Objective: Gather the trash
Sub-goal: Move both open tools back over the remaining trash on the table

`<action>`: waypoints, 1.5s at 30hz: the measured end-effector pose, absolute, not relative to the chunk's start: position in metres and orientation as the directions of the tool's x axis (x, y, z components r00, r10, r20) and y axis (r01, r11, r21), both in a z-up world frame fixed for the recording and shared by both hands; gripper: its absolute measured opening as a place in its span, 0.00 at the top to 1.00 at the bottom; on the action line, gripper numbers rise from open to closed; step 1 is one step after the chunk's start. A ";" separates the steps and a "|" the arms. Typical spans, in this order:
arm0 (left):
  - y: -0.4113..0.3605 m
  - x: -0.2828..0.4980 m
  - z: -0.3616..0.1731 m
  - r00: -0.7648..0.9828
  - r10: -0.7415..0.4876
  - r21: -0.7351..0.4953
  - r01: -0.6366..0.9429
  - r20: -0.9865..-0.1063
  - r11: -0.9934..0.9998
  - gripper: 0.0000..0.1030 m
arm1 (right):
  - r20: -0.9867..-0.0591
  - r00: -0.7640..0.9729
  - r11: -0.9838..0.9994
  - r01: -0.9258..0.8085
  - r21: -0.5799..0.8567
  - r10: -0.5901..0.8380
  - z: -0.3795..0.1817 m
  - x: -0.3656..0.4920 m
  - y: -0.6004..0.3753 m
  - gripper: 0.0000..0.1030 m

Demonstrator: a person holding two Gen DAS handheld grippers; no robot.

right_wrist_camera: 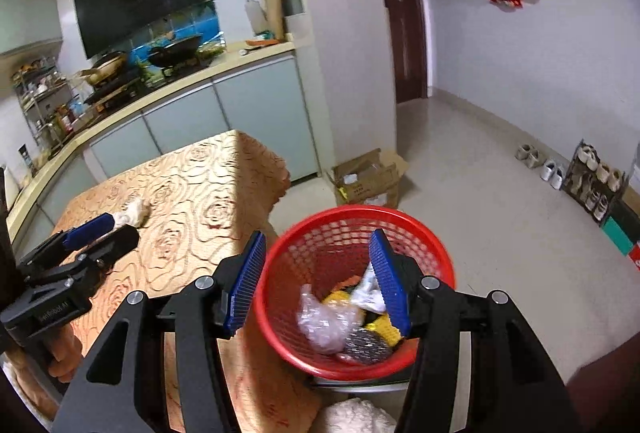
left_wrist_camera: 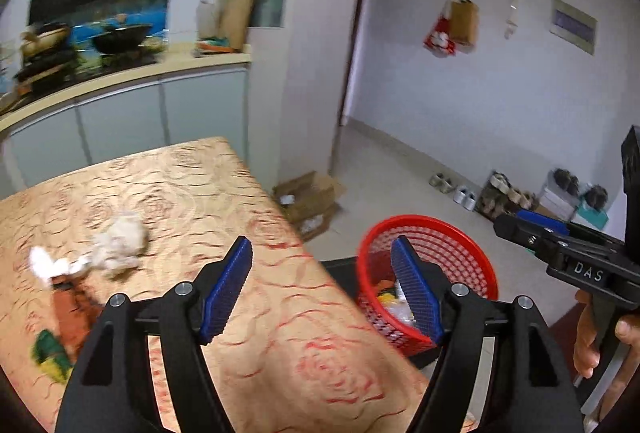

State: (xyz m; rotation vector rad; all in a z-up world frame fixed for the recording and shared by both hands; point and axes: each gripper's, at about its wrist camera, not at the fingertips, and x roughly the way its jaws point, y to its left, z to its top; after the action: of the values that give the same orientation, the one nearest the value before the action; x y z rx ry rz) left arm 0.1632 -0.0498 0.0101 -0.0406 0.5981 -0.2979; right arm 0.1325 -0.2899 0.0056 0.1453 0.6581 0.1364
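My left gripper (left_wrist_camera: 321,241) is open and empty above the near right edge of the table (left_wrist_camera: 200,185), which has a golden rose-patterned cloth. To its left on the cloth lie a crumpled white tissue (left_wrist_camera: 120,241), a smaller white scrap (left_wrist_camera: 48,263), an orange-brown wrapper (left_wrist_camera: 70,313) and a green-yellow wrapper (left_wrist_camera: 50,353). My right gripper (right_wrist_camera: 318,233) hangs open over the red mesh basket (right_wrist_camera: 352,211), with nothing between its pads. The basket holds a clear plastic bag (right_wrist_camera: 324,321), yellow wrappers and a dark round piece. In the left wrist view the basket (left_wrist_camera: 424,229) stands just right of the table.
A cardboard box (right_wrist_camera: 368,177) sits open on the floor beyond the basket. Shoes and a shoe rack (right_wrist_camera: 592,181) line the right wall. A kitchen counter (right_wrist_camera: 180,89) with a wok runs behind the table. Something white and fluffy (right_wrist_camera: 352,417) lies below the basket.
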 end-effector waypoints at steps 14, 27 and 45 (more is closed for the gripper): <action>0.065 0.114 0.011 0.842 0.019 -0.064 -0.063 -0.540 0.996 0.25 | -0.598 0.729 0.942 -0.289 0.172 0.333 0.011 0.133 -0.195 0.43; 0.173 0.089 -0.023 0.749 0.226 -0.054 -0.330 -0.623 0.943 0.24 | -0.608 0.680 0.903 -0.396 0.166 0.410 0.008 0.130 -0.135 0.35; 0.168 0.138 -0.064 0.656 0.158 -0.060 -0.297 -0.738 0.953 0.27 | -0.642 0.645 0.891 -0.430 0.145 0.416 0.002 0.139 -0.107 0.35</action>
State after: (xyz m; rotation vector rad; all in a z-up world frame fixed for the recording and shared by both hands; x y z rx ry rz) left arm 0.1375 0.1682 -0.0640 -0.1813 0.8167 0.2591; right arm 0.1393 -0.1071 0.0015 -0.0208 0.7251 0.4811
